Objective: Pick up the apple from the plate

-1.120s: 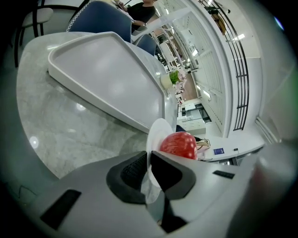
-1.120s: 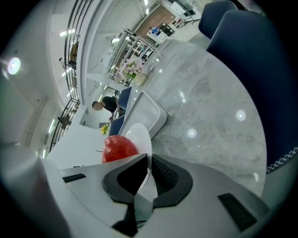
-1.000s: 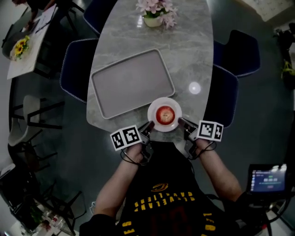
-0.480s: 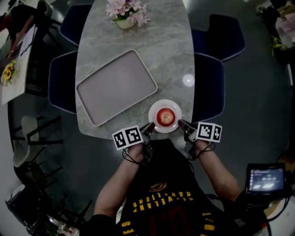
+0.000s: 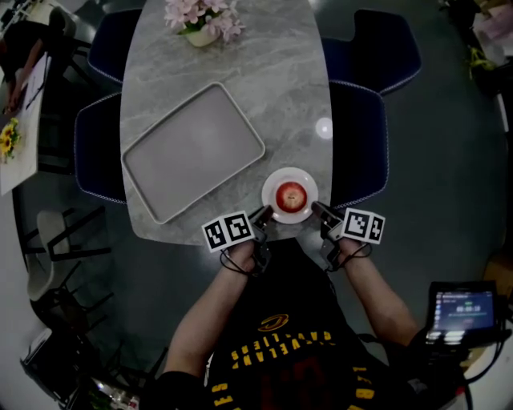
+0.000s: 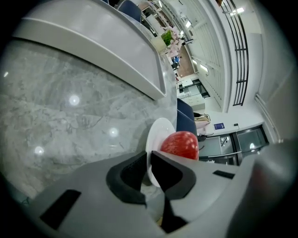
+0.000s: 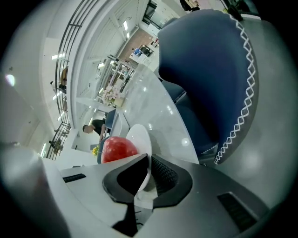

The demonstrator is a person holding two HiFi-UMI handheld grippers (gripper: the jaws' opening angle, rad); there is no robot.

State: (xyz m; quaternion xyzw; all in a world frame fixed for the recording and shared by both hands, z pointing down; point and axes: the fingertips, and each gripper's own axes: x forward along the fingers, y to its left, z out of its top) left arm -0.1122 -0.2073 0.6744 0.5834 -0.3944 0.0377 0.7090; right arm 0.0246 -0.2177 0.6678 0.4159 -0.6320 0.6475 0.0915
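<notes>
A red apple (image 5: 291,194) sits on a small white plate (image 5: 276,178) at the near edge of the grey marble table (image 5: 240,80). My left gripper (image 5: 262,215) is at the plate's left side. In the left gripper view the plate rim (image 6: 157,135) stands between its closed jaws (image 6: 149,162), with the apple (image 6: 181,144) just beyond. My right gripper (image 5: 317,210) is at the plate's right side. In the right gripper view it (image 7: 148,169) pinches the plate rim (image 7: 139,135) the same way, next to the apple (image 7: 118,148).
A large grey tray (image 5: 192,152) lies on the table left of the plate. A pot of pink flowers (image 5: 200,20) stands at the far end. Blue chairs (image 5: 361,136) flank the table on both sides. A lit screen (image 5: 461,312) is at the lower right.
The head view has swung, so the table and tray sit further left and higher in the picture. Both grippers stay at the plate's two sides, and the apple is unmoved on it.
</notes>
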